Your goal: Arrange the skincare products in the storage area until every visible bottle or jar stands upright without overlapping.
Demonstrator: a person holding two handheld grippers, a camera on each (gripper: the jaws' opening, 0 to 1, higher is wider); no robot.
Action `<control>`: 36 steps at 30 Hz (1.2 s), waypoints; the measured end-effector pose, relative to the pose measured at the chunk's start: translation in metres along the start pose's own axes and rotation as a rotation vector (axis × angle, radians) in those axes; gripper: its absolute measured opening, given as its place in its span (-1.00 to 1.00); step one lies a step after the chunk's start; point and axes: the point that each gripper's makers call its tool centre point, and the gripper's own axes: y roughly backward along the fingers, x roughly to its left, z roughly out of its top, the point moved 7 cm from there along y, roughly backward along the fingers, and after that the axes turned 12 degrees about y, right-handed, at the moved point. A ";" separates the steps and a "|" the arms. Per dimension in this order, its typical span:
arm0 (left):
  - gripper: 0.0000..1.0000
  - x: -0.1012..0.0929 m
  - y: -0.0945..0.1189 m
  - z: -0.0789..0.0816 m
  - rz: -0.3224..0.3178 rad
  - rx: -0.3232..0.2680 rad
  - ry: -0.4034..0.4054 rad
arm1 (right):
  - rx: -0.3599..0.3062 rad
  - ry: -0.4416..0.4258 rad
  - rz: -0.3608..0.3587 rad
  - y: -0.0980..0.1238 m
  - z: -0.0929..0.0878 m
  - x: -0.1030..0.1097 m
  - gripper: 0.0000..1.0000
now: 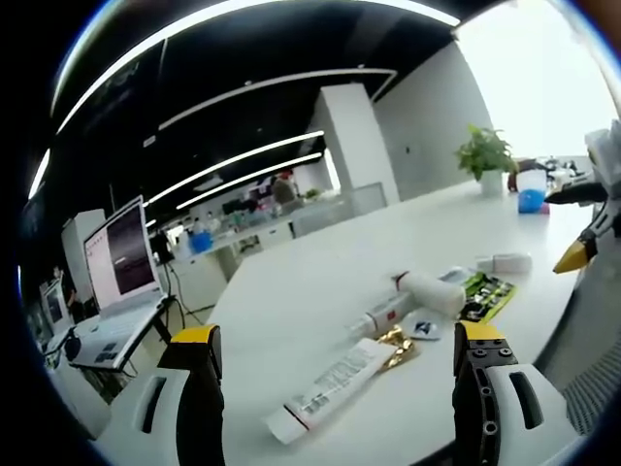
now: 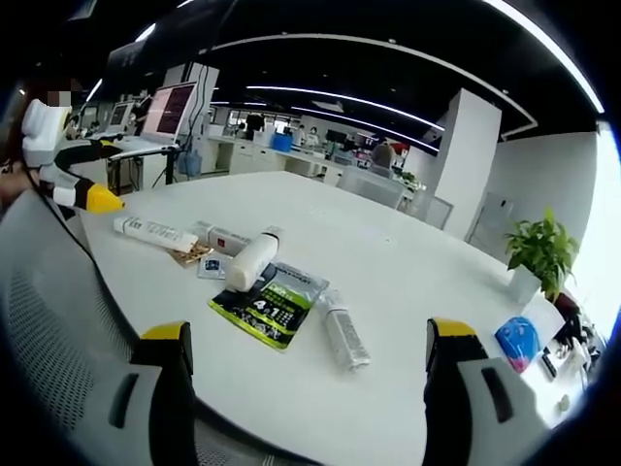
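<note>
White tabletop (image 1: 291,320) carries all the products lying flat, which is why neither gripper has anything in it yet: the left gripper (image 1: 335,388) hangs with its jaws spread wide and empty above the near edge, and the right gripper (image 2: 301,383) is likewise parted and empty over its own side of the table. Nearest the left gripper lies a long white tube (image 1: 328,390), on its side with a small gold sachet (image 1: 398,348) touching its far end. Just beyond, a slimmer tube with a red band (image 1: 380,315) and a fat white bottle (image 1: 432,292) lie close together, the bottle resting against a green-and-black packet (image 2: 272,303). A little apart lies a small grey bottle (image 2: 343,337), also toppled. Nothing stands upright, so the arranging seems barely begun. Farther back sit a potted plant (image 1: 485,155) and what may be a blue cup (image 1: 531,201), too blurred to be sure.
</note>
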 end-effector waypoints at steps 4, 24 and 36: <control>0.95 0.001 0.000 0.000 0.005 -0.003 0.002 | 0.003 0.001 -0.004 0.000 0.000 -0.001 0.99; 0.95 0.000 -0.001 -0.002 -0.009 0.013 -0.006 | 0.092 0.027 0.079 0.000 -0.006 0.006 0.99; 0.95 0.000 -0.002 -0.003 -0.009 0.012 -0.020 | 0.194 0.090 0.348 -0.010 0.001 -0.003 0.99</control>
